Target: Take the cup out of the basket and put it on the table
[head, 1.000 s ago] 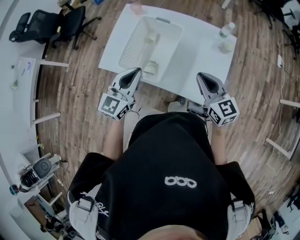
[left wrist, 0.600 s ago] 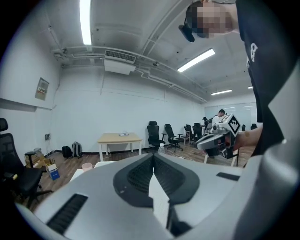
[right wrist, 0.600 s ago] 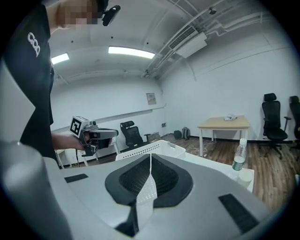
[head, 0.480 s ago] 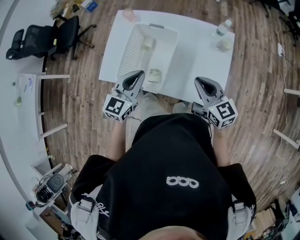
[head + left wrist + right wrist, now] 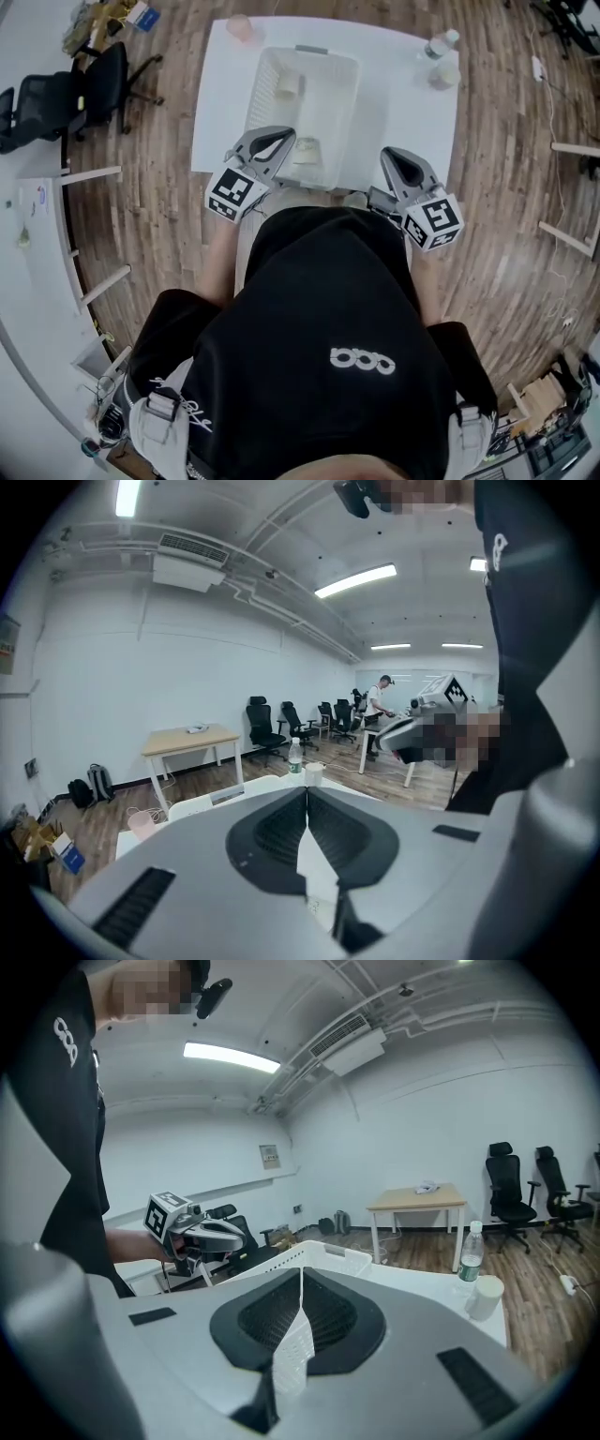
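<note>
Approach: L gripper (image 5: 281, 141) and R gripper (image 5: 392, 157) jaws together, empty. Open L jaws, drop over near cup (image 5: 304, 150) in basket (image 5: 323, 53), lift clear of wall.

Pale cup (image 5: 306, 150) apparently lies inside white basket (image 5: 330, 103).

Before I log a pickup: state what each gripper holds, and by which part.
Nothing is held. The left gripper and the right gripper are both shut with nothing between the jaws. A cup lies in the basket.
</note>
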`<state>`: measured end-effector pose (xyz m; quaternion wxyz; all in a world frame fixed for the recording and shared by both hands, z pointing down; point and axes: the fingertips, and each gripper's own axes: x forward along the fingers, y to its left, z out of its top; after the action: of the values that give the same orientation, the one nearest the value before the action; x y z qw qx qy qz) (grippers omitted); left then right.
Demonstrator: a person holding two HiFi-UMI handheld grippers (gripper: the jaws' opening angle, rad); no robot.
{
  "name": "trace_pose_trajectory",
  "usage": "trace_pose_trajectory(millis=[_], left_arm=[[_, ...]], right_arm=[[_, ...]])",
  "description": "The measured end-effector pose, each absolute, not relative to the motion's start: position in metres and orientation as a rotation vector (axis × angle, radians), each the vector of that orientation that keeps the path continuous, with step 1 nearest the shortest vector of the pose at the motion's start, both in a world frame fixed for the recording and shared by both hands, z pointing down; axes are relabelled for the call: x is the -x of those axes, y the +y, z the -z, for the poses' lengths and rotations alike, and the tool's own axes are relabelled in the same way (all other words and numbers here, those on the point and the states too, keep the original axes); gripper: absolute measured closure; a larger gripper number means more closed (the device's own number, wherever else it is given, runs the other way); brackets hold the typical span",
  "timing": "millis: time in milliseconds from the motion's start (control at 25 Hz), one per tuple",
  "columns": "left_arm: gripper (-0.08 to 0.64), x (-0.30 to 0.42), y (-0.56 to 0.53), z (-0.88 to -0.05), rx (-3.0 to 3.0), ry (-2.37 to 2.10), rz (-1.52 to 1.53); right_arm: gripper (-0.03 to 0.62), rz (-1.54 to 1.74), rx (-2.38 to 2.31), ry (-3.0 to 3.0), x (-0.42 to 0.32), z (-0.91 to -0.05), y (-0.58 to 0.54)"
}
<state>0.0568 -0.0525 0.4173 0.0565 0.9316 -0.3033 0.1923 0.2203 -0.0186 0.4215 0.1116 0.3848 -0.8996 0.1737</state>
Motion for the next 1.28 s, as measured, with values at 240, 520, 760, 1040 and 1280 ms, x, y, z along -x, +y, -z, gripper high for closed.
trace_pose_trajectory(millis=[240,520,760,1040,1280], left_arm=[[0.551,-0.043,-0.058,-0.444,-2.875,-0.699,-0.709],[0.551,-0.045,-0.062,-0.476,-2.869,-0.408,-0.752],[0.551,-0.050,-0.061,-0.487,-2.884,-0.209,-0.792],[0.551,-0.053,-0.054,-0.486,-2.917,-0.109,-0.797],[0.551,-0.048,-0.050,-0.489,-2.914,-0.109,-0.802]], right_arm=[[0.566,-0.538,-1.214,-2.571,-0.183,-0.429,-0.021],[0.566,-0.584,-1.413,-2.463,-0.155,-0.442,-0.016],[0.567,-0.665,-1.621,-2.369,-0.147,-0.453,0.003],[0.567,-0.703,-1.728,-2.315,-0.147,-0.459,0.018],[0.568,-0.689,-1.740,-2.306,-0.152,-0.459,0.018]])
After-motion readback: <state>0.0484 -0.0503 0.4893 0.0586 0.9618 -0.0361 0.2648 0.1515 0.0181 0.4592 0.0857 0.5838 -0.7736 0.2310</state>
